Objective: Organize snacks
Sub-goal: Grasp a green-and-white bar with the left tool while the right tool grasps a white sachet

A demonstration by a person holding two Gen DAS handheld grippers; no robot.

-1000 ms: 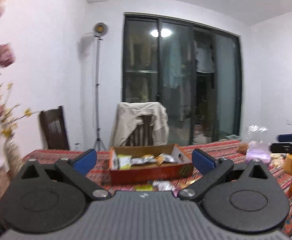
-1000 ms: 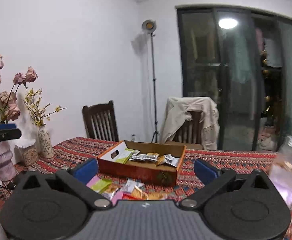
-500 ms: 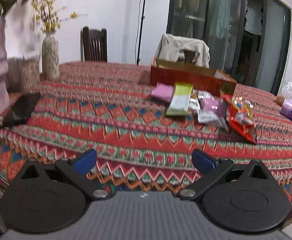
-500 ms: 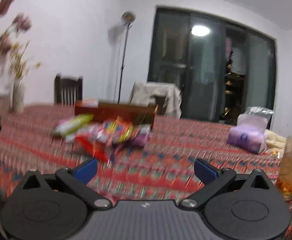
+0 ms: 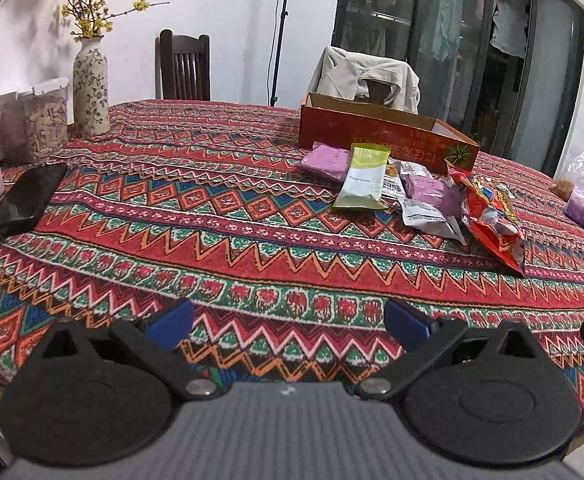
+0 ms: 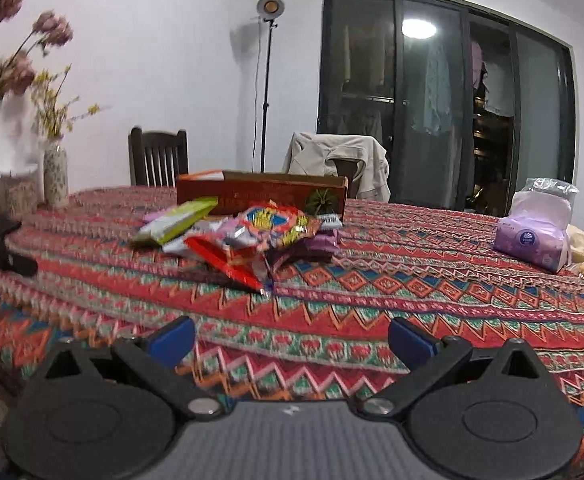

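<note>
Snacks (image 5: 419, 196) lie heaped just before the cardboard box (image 5: 383, 136), phone (image 5: 24, 196) apart

Left wrist view sits low at the near table edge, looking along its fingers across the patterned tablecloth (image 5: 220, 216), angled rightward to the snack pile (image 5: 419, 196) and cardboard box (image 5: 383, 136). Right wrist view rides lower and closer to level, facing the same snack pile (image 6: 252, 232) and cardboard box (image 6: 264, 194) from further right. Both share the draped chair (image 5: 367, 76) and the glass doors (image 6: 443, 112).
</note>
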